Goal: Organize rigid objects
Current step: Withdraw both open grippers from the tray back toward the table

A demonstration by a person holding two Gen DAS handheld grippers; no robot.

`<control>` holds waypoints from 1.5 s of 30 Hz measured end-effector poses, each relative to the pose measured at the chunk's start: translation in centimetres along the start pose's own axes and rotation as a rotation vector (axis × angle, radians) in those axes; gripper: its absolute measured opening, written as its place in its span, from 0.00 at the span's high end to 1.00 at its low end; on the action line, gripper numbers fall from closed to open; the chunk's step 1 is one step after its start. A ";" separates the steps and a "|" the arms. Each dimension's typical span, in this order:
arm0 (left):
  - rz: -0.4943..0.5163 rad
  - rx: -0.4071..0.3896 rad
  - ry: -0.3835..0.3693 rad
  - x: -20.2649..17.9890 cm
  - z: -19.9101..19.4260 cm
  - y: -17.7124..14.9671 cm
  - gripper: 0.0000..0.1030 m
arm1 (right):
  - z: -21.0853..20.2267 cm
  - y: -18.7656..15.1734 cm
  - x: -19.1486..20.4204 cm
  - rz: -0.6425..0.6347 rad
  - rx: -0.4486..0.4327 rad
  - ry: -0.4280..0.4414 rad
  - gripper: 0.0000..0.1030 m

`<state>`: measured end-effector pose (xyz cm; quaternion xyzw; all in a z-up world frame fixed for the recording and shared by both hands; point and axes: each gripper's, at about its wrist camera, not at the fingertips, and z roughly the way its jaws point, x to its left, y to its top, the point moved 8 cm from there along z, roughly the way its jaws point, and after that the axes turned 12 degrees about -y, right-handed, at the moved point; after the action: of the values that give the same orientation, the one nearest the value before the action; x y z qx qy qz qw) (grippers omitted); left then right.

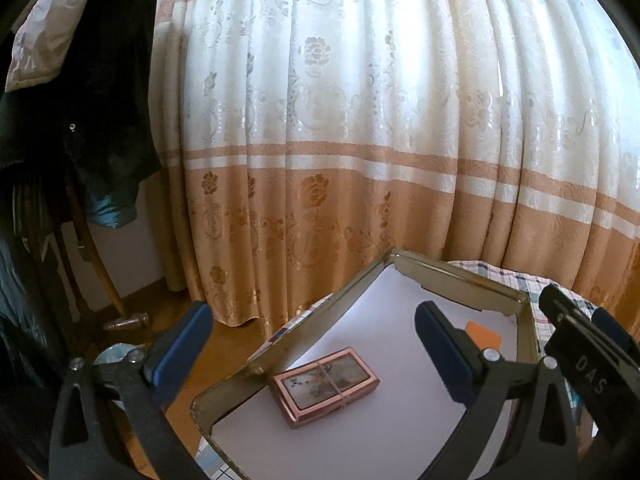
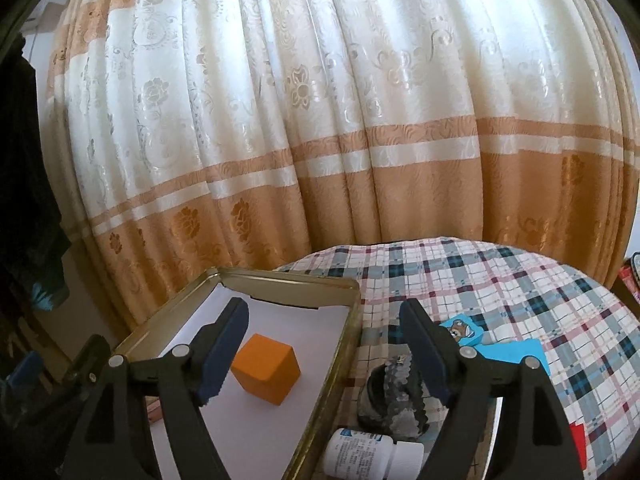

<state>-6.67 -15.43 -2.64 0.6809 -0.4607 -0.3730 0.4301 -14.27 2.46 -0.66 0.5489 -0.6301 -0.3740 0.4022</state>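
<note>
Inside tin tray (image 2: 347, 322): orange cube (image 2: 266, 368), pink case (image 1: 326, 386); both claws wide, empty.

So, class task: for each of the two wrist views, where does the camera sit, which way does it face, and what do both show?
Left wrist view: on the left gripper, facing the floral curtain over the metal tin; its open blue-padded fingers frame a pink box, and the right gripper shows at the edge.
Right wrist view: on the right gripper, open, above an orange cube, bottle and plaid cloth.
Shared: tin, curtain, orange cube.
</note>
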 end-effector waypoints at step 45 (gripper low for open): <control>-0.009 0.071 -0.036 -0.7 0.0 -1.4 0.01 | -2.5 -1.0 -2.8 -0.065 -0.069 -0.095 0.16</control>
<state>-6.49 -14.51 -3.86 0.6910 -0.4782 -0.3706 0.3956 -11.35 5.06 -0.84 0.5363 -0.6171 -0.4340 0.3785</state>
